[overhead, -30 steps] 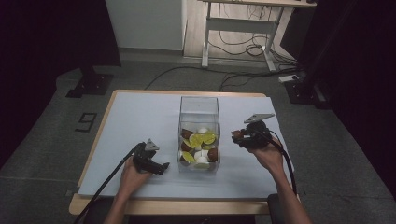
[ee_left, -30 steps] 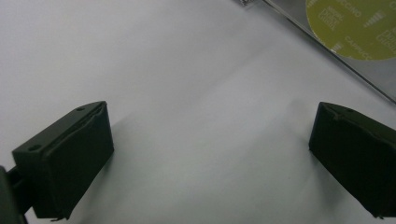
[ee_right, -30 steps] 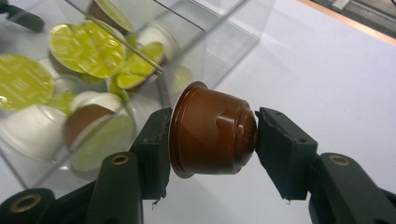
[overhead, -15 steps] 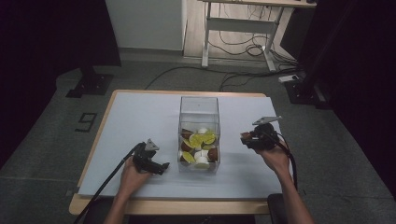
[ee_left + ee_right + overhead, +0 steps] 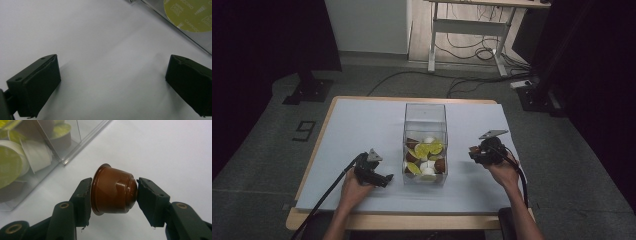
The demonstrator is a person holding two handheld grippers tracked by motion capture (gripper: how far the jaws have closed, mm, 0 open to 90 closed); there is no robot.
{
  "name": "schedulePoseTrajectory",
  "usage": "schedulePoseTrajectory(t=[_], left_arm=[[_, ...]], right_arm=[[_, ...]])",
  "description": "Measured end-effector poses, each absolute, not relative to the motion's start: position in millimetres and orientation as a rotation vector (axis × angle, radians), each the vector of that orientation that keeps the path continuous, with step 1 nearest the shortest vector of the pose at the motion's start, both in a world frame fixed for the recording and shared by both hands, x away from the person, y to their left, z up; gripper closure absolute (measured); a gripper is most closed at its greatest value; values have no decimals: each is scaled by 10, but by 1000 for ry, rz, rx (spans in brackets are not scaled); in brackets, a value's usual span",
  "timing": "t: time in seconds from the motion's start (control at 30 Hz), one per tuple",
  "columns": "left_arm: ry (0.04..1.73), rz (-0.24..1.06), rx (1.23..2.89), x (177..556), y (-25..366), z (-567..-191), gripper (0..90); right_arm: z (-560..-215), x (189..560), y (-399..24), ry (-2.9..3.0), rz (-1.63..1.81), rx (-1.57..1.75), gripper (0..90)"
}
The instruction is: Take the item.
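The right gripper [image 5: 112, 195] pinches a brown coffee capsule [image 5: 113, 192] end to end, one jaw on the rim face and the other on the narrow base. In the high view this gripper [image 5: 476, 153] sits low over the table [image 5: 362, 125], just right of the clear container [image 5: 425, 142] and apart from it. The left gripper [image 5: 112, 80] has its jaws spread wide with nothing between them; in the high view it [image 5: 379, 177] rests near the table surface, just left of the container's near corner.

The container stands at the table's centre and holds a loose pile of capsules [image 5: 424, 157] with green, white and brown showing; the pile fills only its lower part.

Judged progress: one capsule is outside the container and in hand. Whether it is being removed or loaded cannot be determined from this position. The capsules in the container would remain to be handled if the work is unloading.
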State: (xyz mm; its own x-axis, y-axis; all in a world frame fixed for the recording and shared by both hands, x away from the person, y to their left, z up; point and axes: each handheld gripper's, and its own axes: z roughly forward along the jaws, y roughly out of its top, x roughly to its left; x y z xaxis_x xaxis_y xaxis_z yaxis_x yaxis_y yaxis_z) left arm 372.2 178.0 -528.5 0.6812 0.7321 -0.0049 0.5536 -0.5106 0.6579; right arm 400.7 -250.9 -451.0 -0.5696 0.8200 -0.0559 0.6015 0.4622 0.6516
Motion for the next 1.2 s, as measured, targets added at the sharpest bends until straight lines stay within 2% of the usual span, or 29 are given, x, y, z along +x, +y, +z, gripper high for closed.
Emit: schedulePoseTrajectory(t=[0.27,0.73,1.2], left_arm=[[984,363,2250,3722,1779,-5286,0],[984,363,2250,3722,1779,-5286,0],[984,363,2250,3721,1779,-5286,0]], right_arm=[[-4719,4038,-2502,2373,801,1228,468],[-4866,4067,-2527,2382,772,1254,462],[-4922,4065,-2432,2431,757,1244,367]])
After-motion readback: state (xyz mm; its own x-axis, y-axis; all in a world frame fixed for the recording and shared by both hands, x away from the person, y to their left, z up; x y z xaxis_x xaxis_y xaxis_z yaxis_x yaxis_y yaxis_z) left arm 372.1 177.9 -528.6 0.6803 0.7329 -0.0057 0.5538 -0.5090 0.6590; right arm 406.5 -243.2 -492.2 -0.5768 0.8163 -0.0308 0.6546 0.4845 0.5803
